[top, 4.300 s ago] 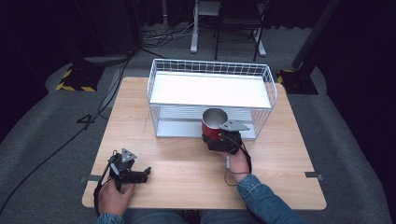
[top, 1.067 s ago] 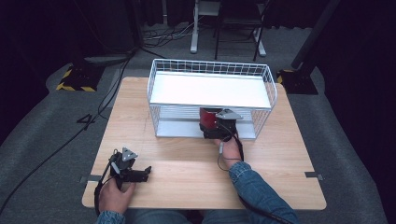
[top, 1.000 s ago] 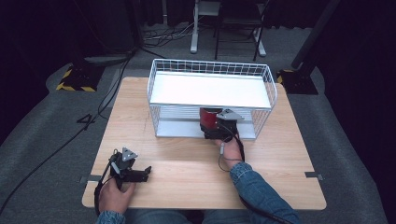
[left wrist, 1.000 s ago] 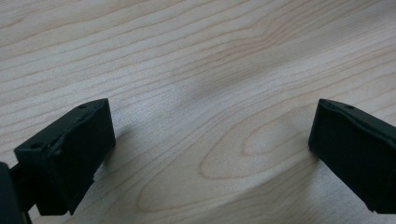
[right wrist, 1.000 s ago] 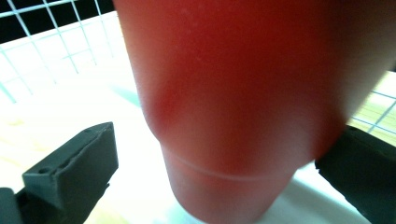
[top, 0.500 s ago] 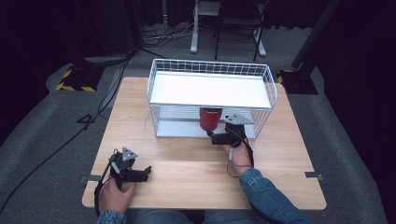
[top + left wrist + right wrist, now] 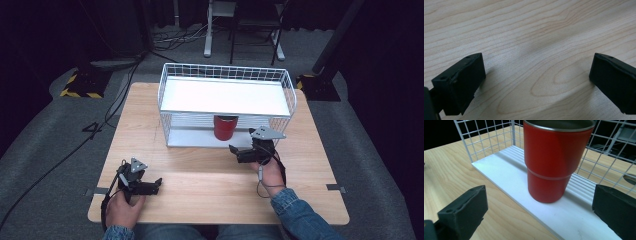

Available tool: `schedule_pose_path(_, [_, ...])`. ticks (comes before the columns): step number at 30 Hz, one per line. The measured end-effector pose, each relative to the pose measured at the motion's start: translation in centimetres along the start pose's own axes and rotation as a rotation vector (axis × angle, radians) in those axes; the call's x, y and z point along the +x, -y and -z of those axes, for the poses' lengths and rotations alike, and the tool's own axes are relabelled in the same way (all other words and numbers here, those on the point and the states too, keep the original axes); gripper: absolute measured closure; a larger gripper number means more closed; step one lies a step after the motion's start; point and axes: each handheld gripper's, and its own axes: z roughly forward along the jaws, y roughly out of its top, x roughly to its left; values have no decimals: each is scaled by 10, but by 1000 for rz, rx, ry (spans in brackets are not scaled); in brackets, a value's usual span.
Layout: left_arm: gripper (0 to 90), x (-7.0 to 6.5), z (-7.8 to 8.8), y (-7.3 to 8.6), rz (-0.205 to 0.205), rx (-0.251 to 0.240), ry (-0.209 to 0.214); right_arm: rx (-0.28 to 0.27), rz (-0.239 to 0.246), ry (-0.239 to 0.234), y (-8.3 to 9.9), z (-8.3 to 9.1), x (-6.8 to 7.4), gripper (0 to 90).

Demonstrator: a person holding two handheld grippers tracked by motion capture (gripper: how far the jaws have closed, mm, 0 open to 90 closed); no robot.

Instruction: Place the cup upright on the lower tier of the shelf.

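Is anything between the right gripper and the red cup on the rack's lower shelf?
Nothing visible. The right gripper is open in front of the red cup, which stands upright on the lower shelf at the rack's open front.

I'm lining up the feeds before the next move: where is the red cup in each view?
High view: red cup upright on the wire rack's lower shelf, just beyond the right gripper.
Right gripper view: cup at top centre, ahead of the open jaws.
Left gripper view: not in it.
Shared landmark: the white shelf edge.
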Motion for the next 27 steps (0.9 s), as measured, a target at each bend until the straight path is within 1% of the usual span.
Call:
schedule_pose_path(4, [7, 0, 0, 0, 0, 0, 0, 9, 9, -16, -1, 12, -2, 6])
schedule_pose_path(12, [7, 0, 0, 0, -1, 2, 3, 13, -1, -34, 1, 37, -9, 23])
schedule_pose_path(13, [7, 0, 0, 0, -1, 3, 3, 18, -2, -36, 3, 44, -12, 31])
schedule_pose_path(14, [7, 0, 0, 0, -1, 3, 3, 18, -2, -36, 3, 44, -12, 31])
schedule_pose_path(18, [7, 0, 0, 0, -2, 2, 2, 29, -17, -29, 9, 57, -17, 35])
schedule_pose_path(22, [7, 0, 0, 0, -1, 2, 2, 59, -33, -28, 17, 69, -23, 39])
schedule_pose_path(24, [7, 0, 0, 0, -1, 2, 2, 71, -35, -19, 21, 76, -26, 39])
schedule_pose_path(25, [7, 0, 0, 0, -2, 2, 2, 81, -40, -12, 25, 82, -28, 39])
schedule_pose_path(27, [7, 0, 0, 0, -1, 2, 2, 84, -41, -7, 27, 85, -30, 39])
